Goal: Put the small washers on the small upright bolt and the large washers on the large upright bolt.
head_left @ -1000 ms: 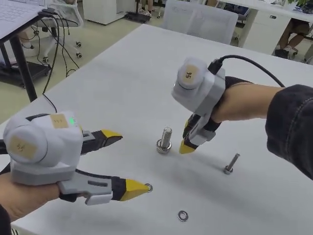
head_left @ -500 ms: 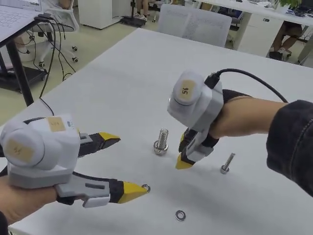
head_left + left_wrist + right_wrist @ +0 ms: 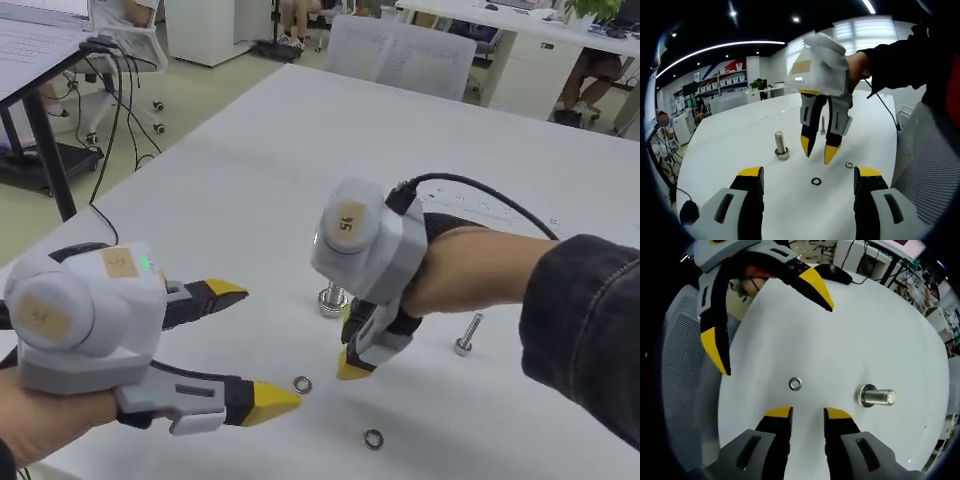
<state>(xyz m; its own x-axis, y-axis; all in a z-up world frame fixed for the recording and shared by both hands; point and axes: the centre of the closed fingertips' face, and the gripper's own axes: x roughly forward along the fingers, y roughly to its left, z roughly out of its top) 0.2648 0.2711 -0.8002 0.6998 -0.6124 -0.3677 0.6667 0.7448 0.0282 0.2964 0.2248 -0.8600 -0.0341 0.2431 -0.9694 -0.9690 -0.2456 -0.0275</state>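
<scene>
Washer (image 3: 302, 384) lies beside right gripper (image 3: 349, 342), labelled 56.

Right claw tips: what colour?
Yellow tips on the right claw, black just behind them. It shows best in the right gripper view.

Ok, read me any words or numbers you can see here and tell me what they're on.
"56", handwritten: tan label on the right gripper.
Perhaps "54", too scrawled to be sure: round-end label on the left gripper.
Smaller label beside it: too blurred to read.
</scene>
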